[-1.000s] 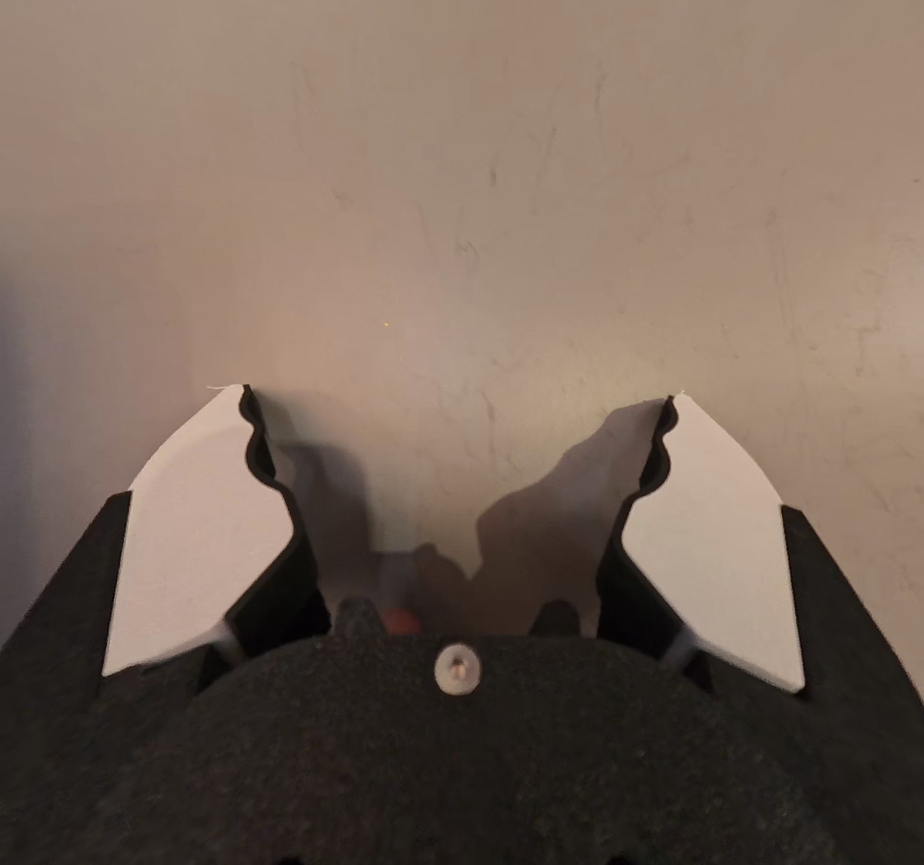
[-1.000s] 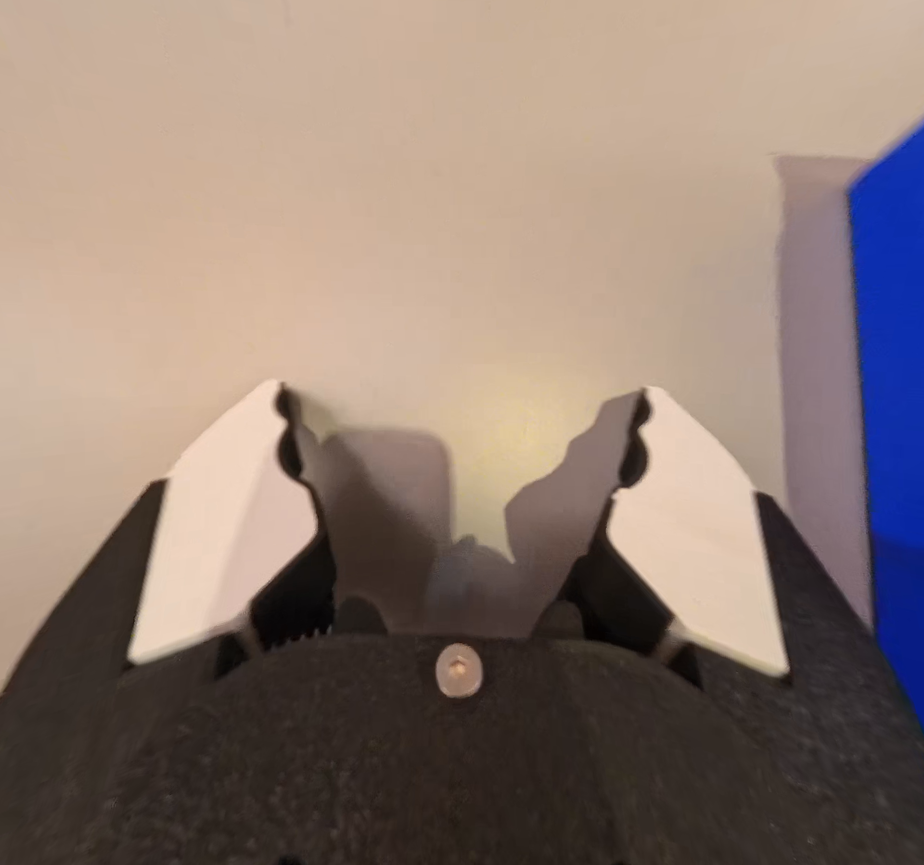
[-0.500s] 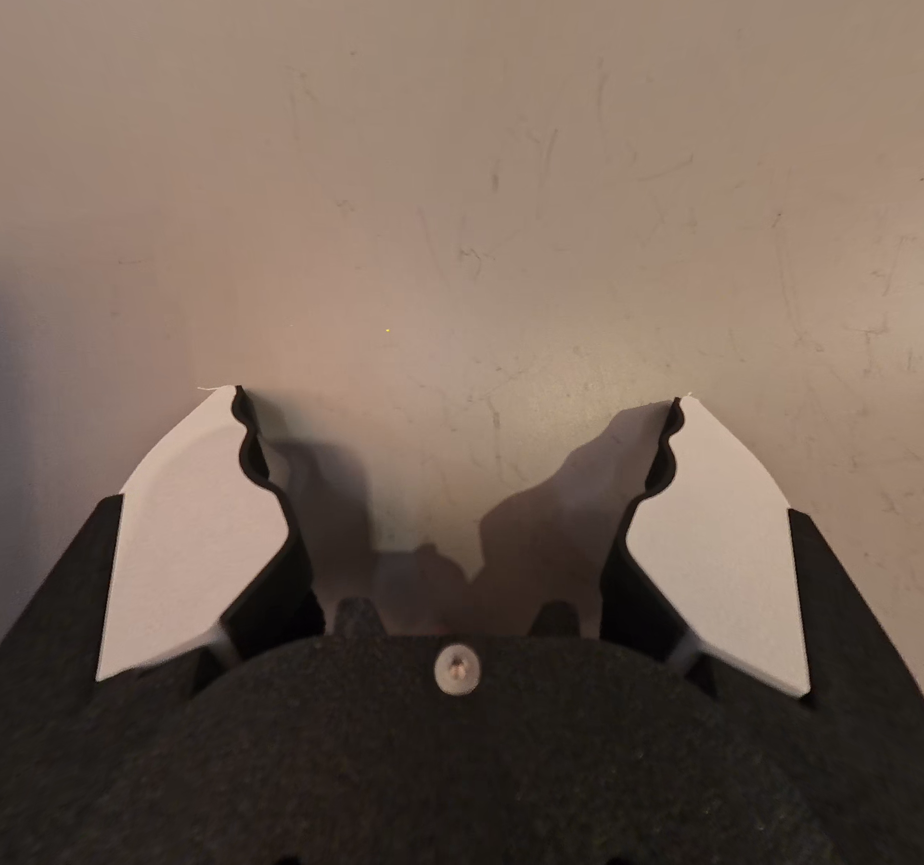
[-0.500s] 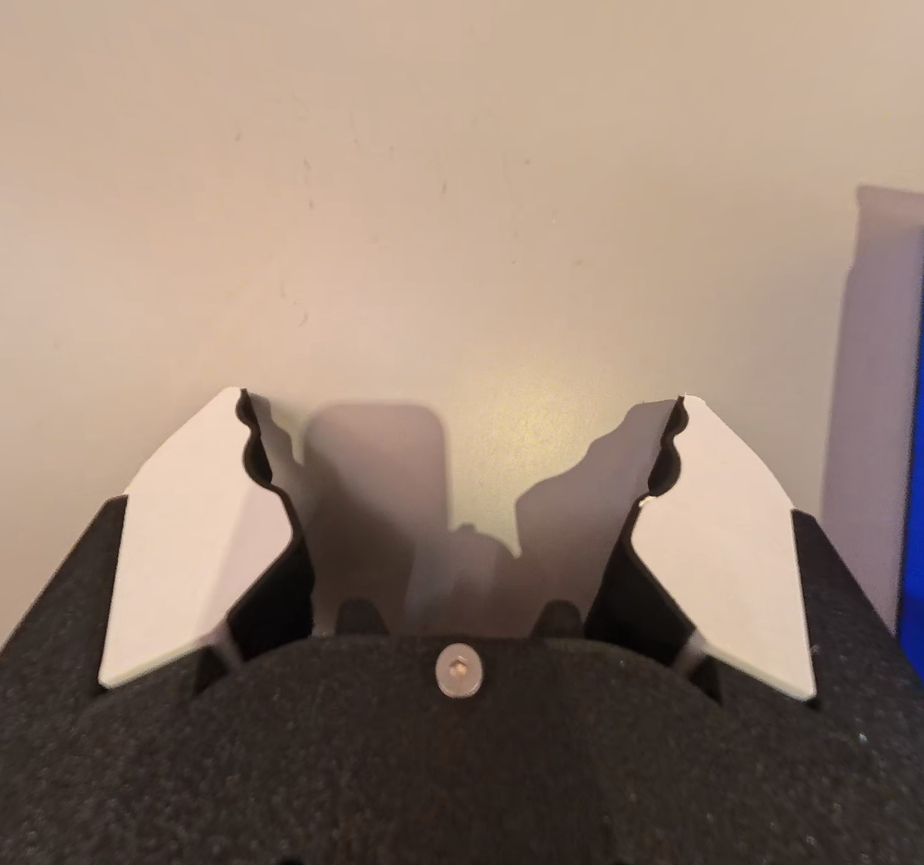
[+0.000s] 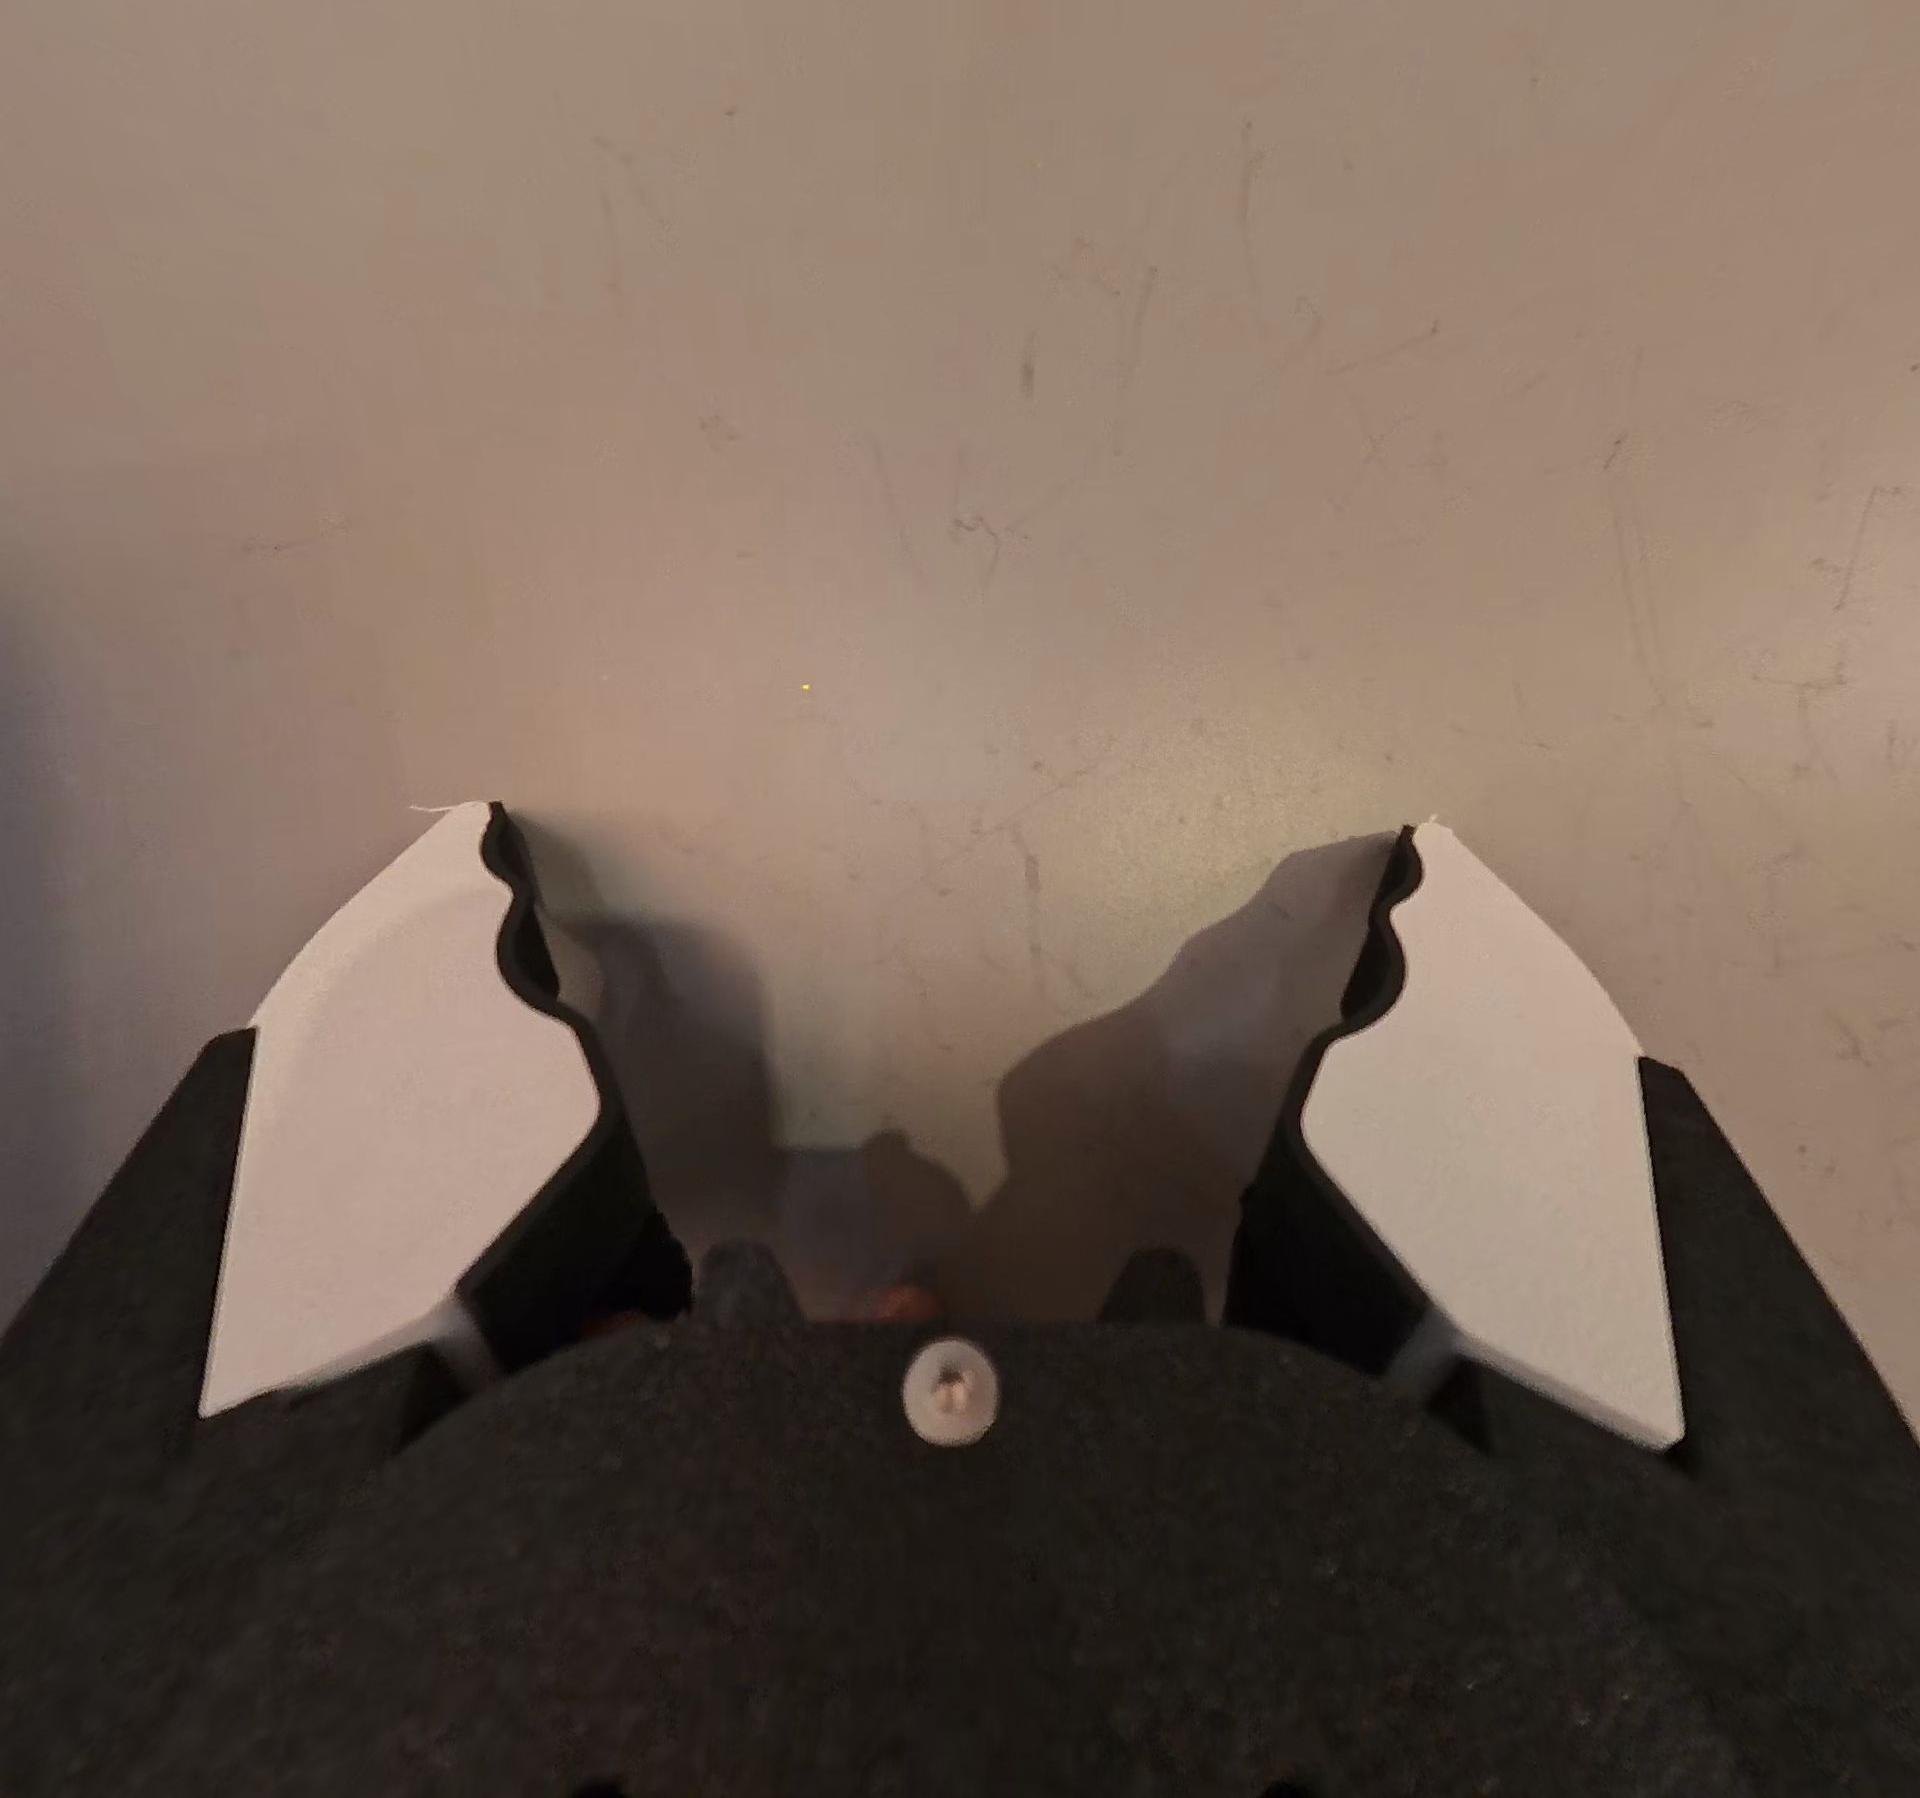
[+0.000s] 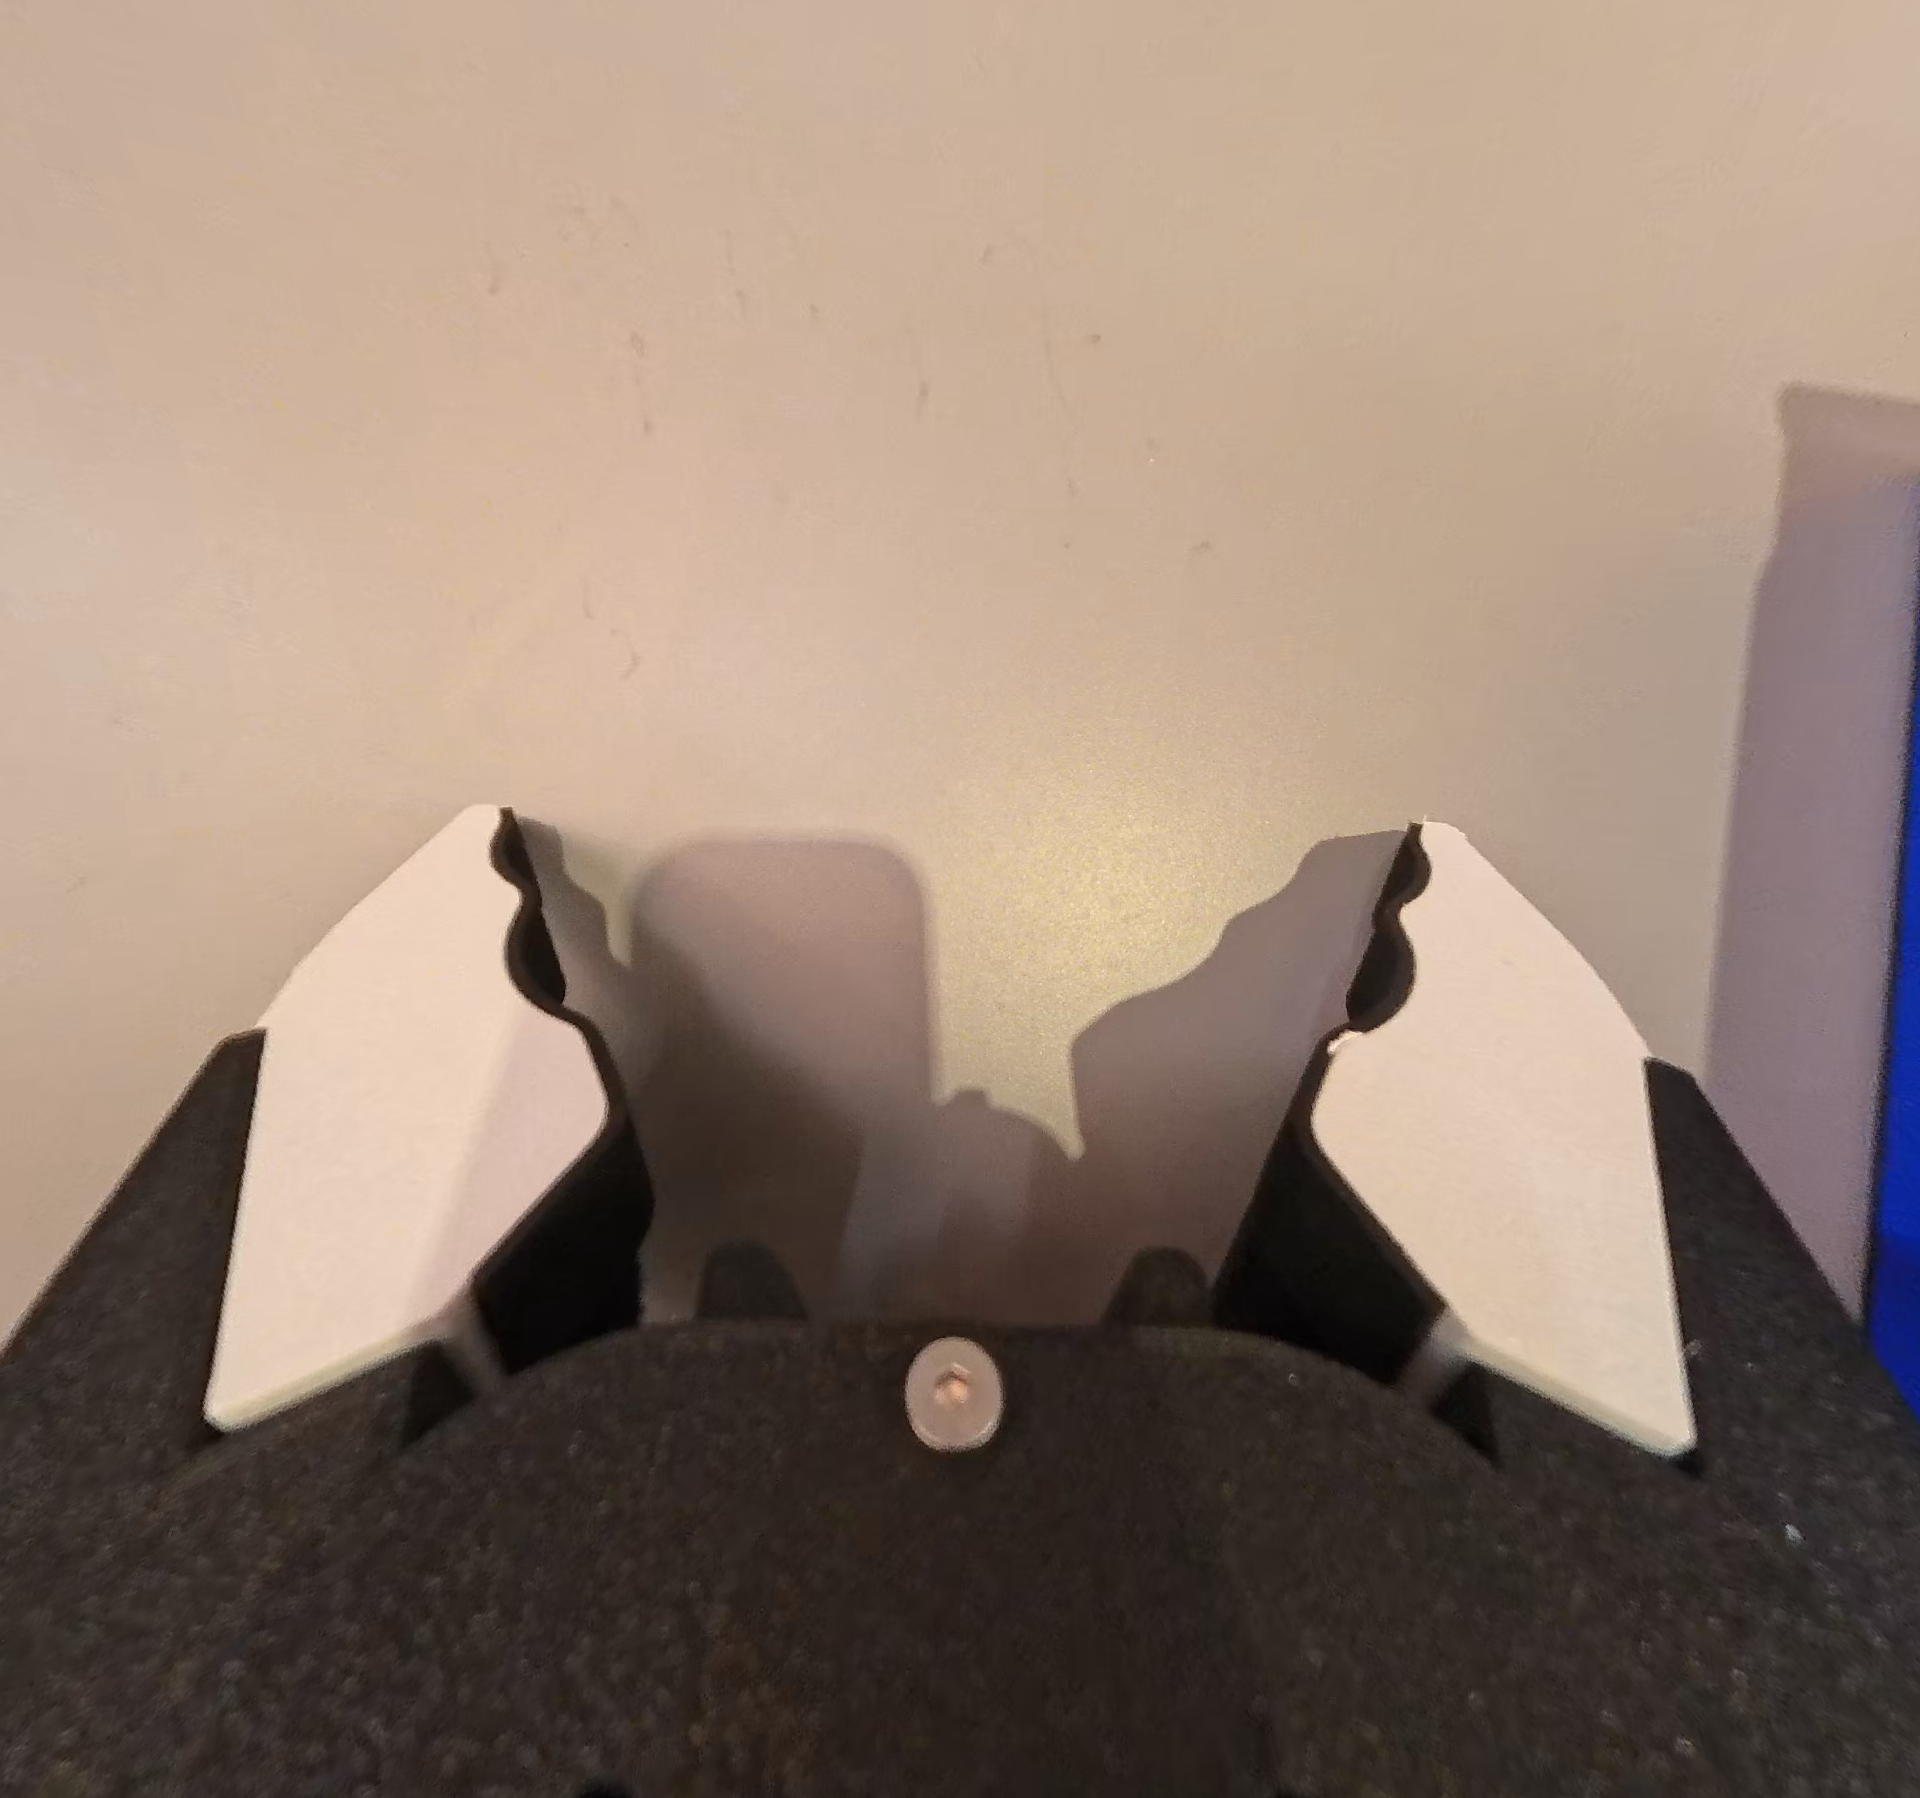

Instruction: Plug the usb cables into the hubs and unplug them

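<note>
— Jaws first, left wrist view: how do they stand?

— Spread wide, nothing between them. The left gripper [image 5: 951,818] has two white fingers [image 5: 405,1104] with black wavy inner edges, set on a black grainy body with a silver screw [image 5: 950,1403] at its middle. Beyond them lies a pale beige surface [image 5: 935,346], scuffed with thin dark scratches. The fingers throw soft shadows onto it, close under the tips.

— And the usb cables, the hubs?

— Neither shows in this view. Only a small reddish bit [image 5: 899,1293] peeks out just above the body, too hidden to name.

— Right wrist view?

— Likewise wide apart and empty. The right gripper [image 6: 961,829] has the same white fingers [image 6: 1496,1114], black body and screw [image 6: 953,1401]. The surface [image 6: 935,294] here looks cleaner, creamy, with faint marks. A rounded shadow falls on it between the fingers.

— Anything else?

— A bright blue object [image 6: 1893,969] at the right edge, cut off by the frame, with a greyish shadow just left of it. I cannot tell what it is. No cable or hub shows here either.
</note>
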